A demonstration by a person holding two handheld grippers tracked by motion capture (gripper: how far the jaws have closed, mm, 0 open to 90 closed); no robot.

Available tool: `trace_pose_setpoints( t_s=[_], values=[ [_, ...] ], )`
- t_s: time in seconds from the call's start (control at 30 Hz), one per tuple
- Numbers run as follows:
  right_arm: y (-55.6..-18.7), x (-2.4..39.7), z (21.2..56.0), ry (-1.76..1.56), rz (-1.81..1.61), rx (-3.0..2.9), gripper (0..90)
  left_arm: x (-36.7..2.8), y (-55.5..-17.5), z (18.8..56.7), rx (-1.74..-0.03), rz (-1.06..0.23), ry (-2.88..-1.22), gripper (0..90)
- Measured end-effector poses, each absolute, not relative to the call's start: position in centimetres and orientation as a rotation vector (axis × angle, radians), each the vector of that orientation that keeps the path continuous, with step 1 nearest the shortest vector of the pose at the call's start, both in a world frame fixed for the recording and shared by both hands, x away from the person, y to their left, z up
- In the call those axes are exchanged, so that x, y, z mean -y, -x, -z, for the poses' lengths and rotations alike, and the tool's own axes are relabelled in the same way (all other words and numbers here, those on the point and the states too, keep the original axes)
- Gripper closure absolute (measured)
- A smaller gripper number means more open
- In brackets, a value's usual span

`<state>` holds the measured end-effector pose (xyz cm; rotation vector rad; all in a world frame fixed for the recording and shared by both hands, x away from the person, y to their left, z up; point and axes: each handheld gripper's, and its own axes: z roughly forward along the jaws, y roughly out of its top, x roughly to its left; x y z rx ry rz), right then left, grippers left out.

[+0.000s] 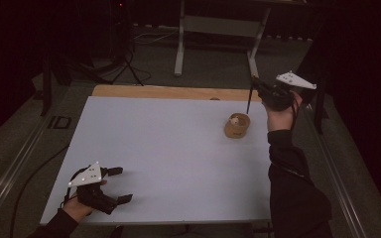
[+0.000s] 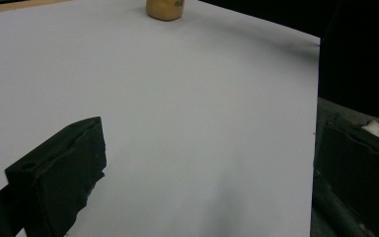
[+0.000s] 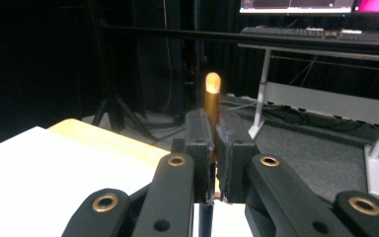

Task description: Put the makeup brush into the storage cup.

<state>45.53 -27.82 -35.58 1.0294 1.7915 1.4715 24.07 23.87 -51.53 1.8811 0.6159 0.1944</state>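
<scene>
Holding a thin brush (image 3: 212,106) upright between its clamped jaws, the right hand-held gripper (image 1: 256,88) hovered above the small wooden cup (image 1: 237,125) near the far right of the white surface (image 1: 168,153). The smooth golden handle could slip or miss the narrow round mouth and tip the light cup. The left hand-held gripper (image 1: 120,184) rested with its jaws apart, holding nothing.
</scene>
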Motion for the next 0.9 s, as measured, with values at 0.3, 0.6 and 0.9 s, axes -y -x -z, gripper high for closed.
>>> trace_pose_setpoints(
  t_s=[0.3, 0.6, 0.9],
  values=[
    [-46.2, 27.9, 37.3, -1.068, -1.472, -1.784, 84.6, -23.9, -24.1, 51.6, -0.616, -0.192, -1.880, 0.4],
    [-46.6, 28.0, 38.9, -1.095, -1.467, -1.792, 84.6, -23.9, -24.1, 51.6, -0.617, -0.190, -1.879, 0.4],
    [-47.1, 28.1, 40.9, -1.119, -1.460, -1.800, 84.6, -23.9, -24.1, 51.7, -0.614, -0.183, -1.881, 0.4]
  ],
)
